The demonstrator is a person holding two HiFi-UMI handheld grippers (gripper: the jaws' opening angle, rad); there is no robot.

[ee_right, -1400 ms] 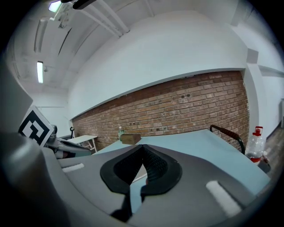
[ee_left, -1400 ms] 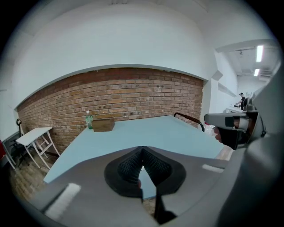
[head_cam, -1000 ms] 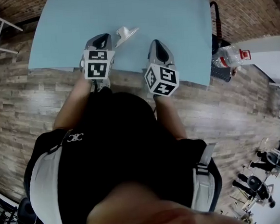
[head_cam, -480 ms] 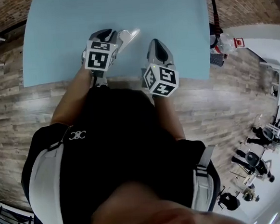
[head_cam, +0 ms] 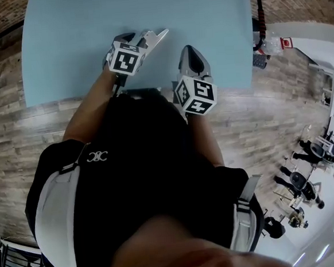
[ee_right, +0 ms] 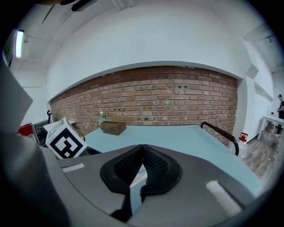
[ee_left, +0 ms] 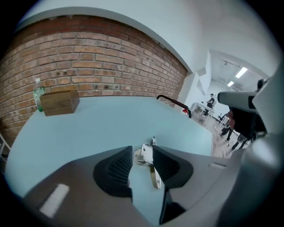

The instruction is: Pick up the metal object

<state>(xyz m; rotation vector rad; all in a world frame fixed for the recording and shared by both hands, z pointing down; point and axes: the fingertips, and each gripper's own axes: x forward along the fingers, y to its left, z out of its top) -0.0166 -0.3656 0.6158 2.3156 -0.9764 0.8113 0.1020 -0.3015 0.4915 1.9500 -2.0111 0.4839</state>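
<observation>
**While the left jaws part, the metal piece sits between them**

As the left gripper (ee_left: 142, 154) opens, the metal piece (head_cam: 152, 37) lies in the gap between its two dark ribbed pads. It sits close against the right-hand pad and clear of the left-hand one, so nothing is clamped. The piece is bright, silvery and thin. In the left gripper view it shows a small shiny plate at the pad tips, a narrow strip running back from it, and a short tip poking out beyond the jaws. Whether it lies flat on the table (head_cam: 78, 33) or leans on that pad is not clear.

The right gripper (ee_right: 142, 149) hangs near the table's front edge, well to the right of the piece, its jaws closed tip to tip with nothing in them. At the far end of the pale blue table stand a wooden box (ee_left: 60, 102) and, just beside it, a bottle (ee_left: 38, 95), both before a brick wall (ee_left: 97, 62). A black handle (ee_left: 174, 102) rises past the table's right edge. Nothing lies between the piece and either gripper, and only the left gripper's own jaws crowd it.

Seen from the head view, the piece's long axis slants away from the person and to the right. The strip runs along the line of the left jaws, with its plate end farthest out.
</observation>
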